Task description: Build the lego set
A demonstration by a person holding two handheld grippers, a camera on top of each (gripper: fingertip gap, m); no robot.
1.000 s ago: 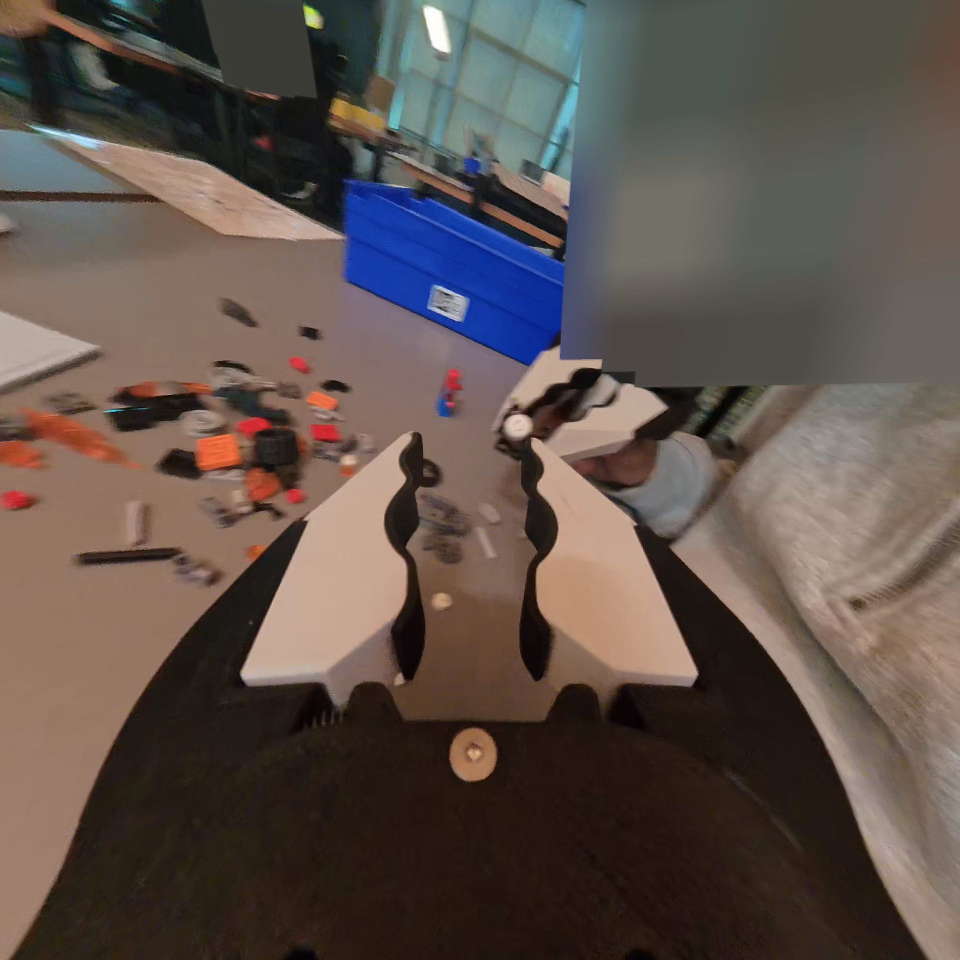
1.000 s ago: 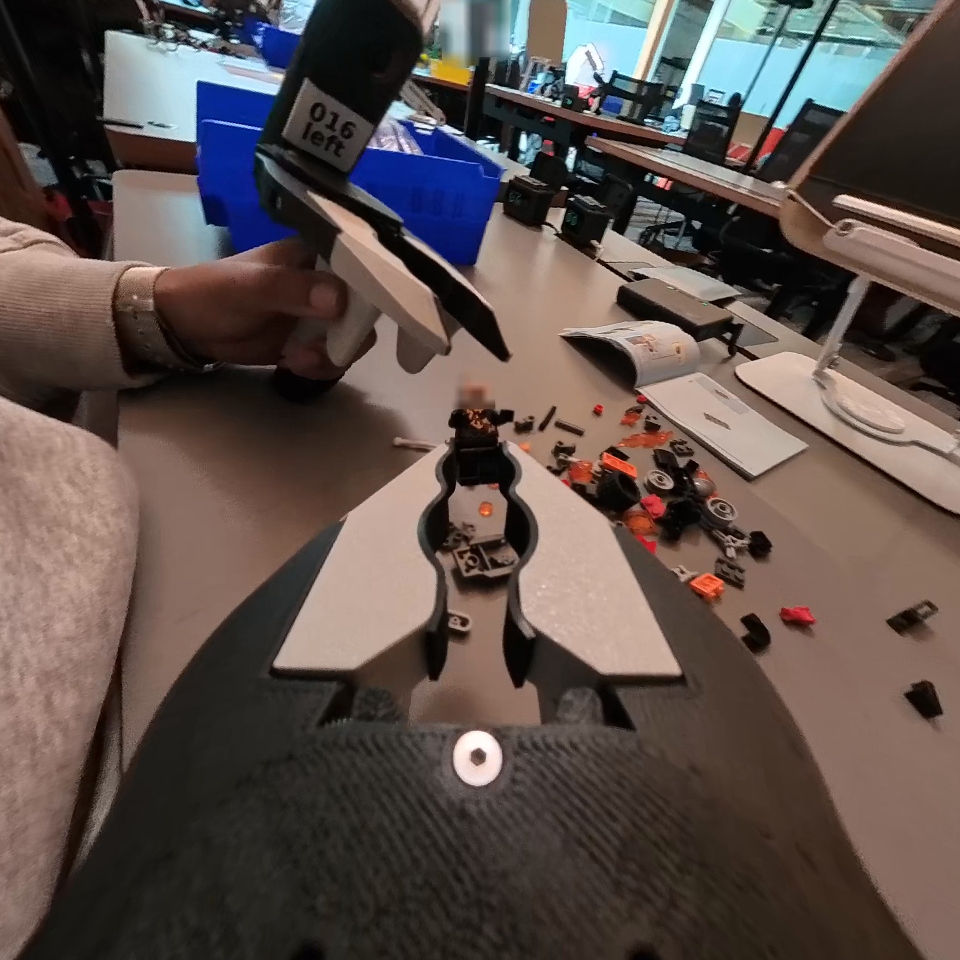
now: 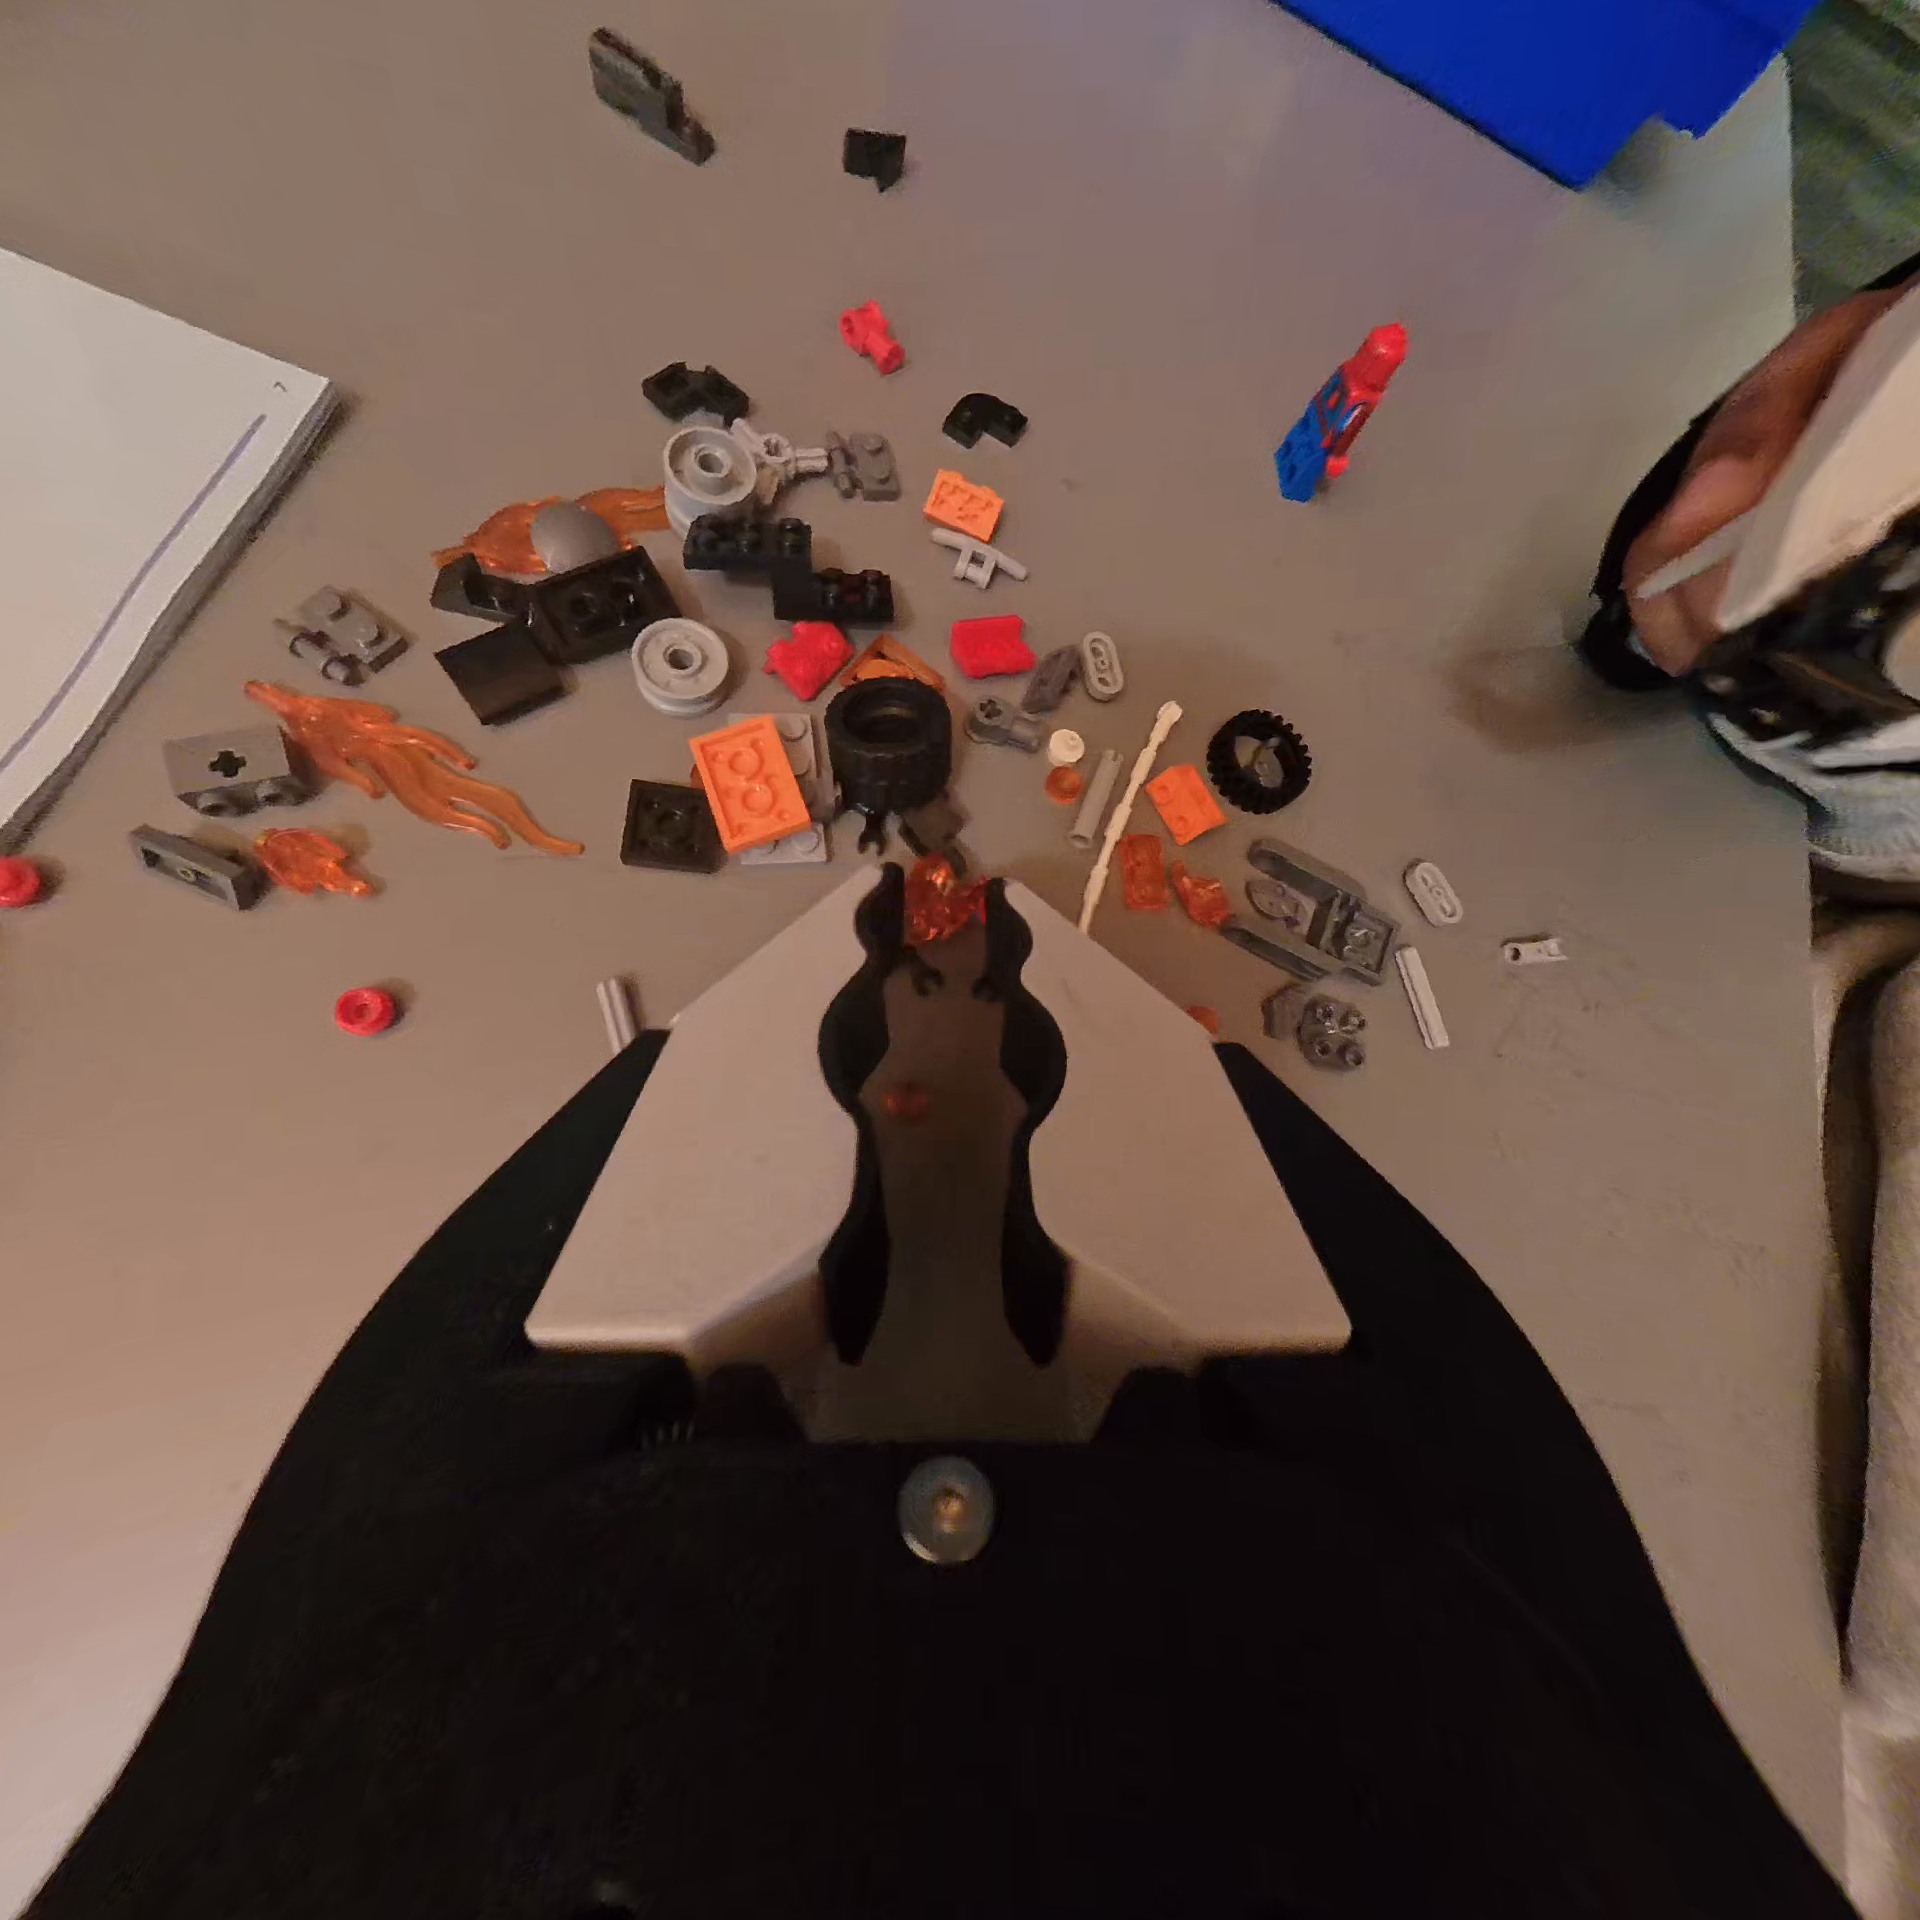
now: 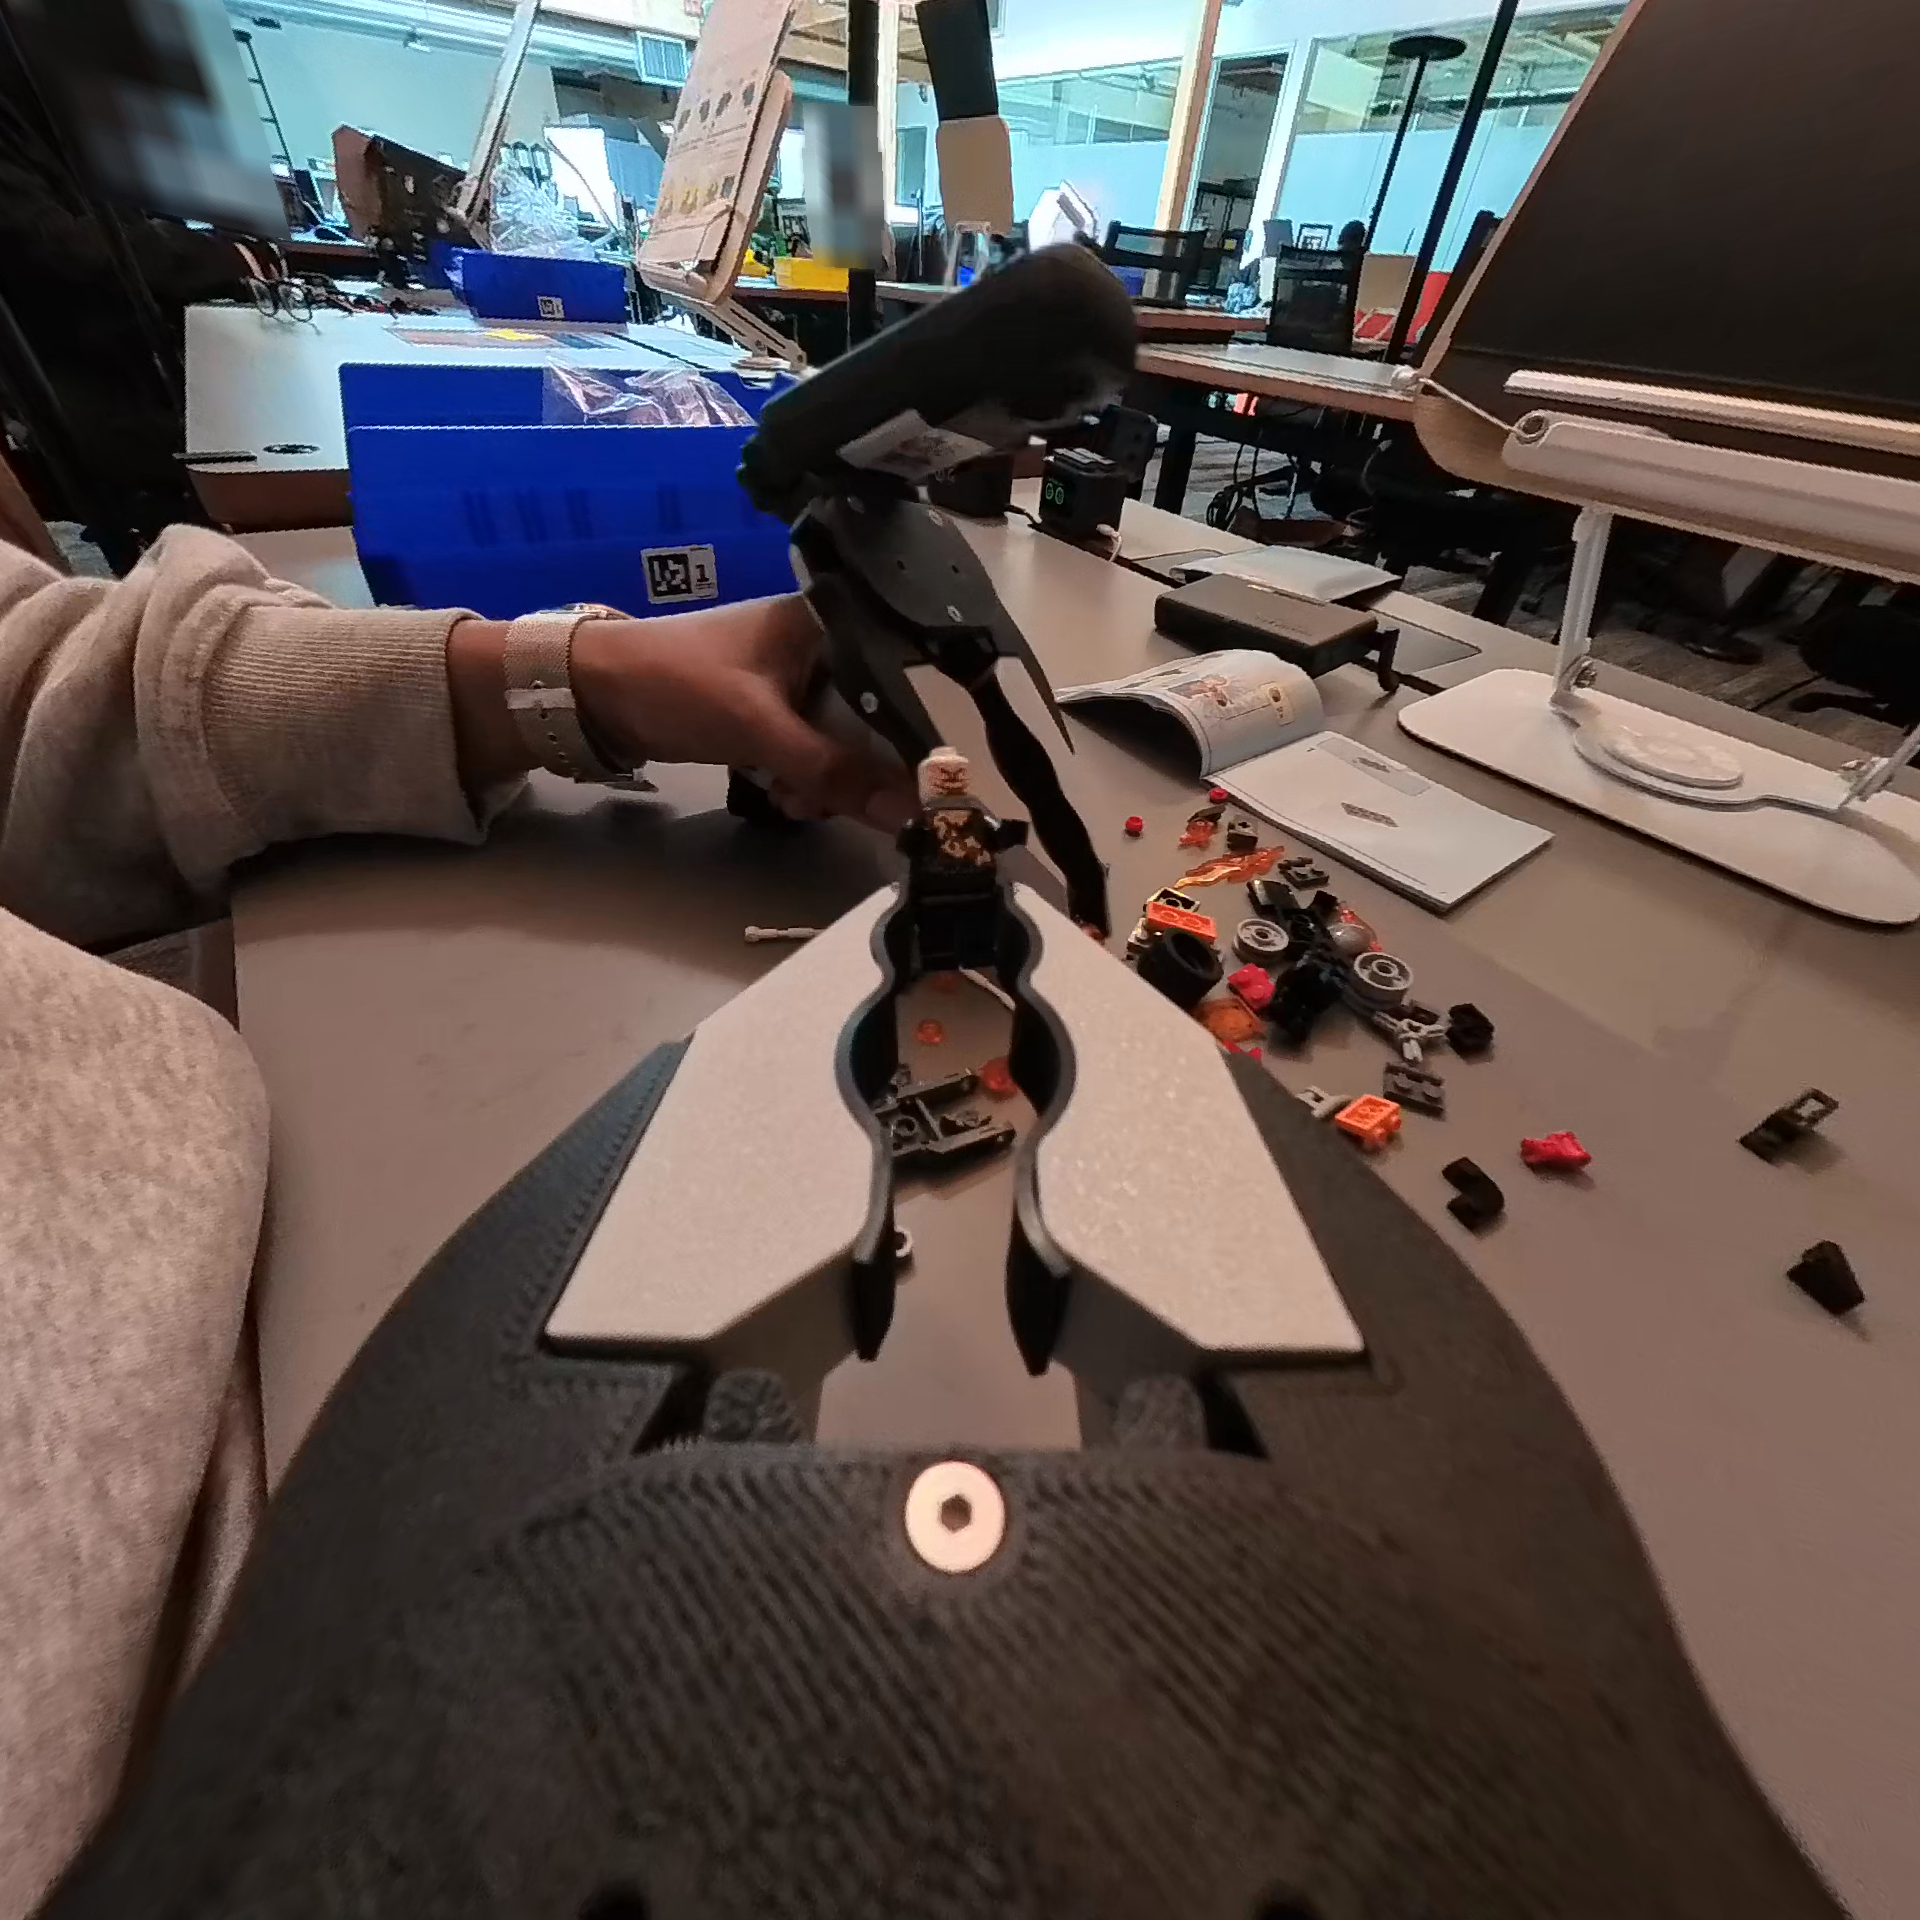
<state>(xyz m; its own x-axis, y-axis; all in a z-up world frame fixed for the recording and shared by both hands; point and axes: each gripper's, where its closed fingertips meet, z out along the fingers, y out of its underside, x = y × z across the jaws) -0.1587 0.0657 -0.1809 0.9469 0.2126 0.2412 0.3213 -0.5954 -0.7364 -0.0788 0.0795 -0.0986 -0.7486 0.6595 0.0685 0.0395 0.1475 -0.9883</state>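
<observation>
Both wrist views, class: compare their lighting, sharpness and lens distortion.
Left wrist view: dim and warm, loose pieces sharp around the black tyre, edges soft, blue bin smeared. Right wrist view: brighter, daylit background, the minifigure fairly sharp, straight edges like the monitor stand bowed by the wide lens.

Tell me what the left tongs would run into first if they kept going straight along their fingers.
The left tongs are closed on a translucent orange flame piece and point down at the table. Straight on, the black tyre looks first, though depth is unclear.
</observation>
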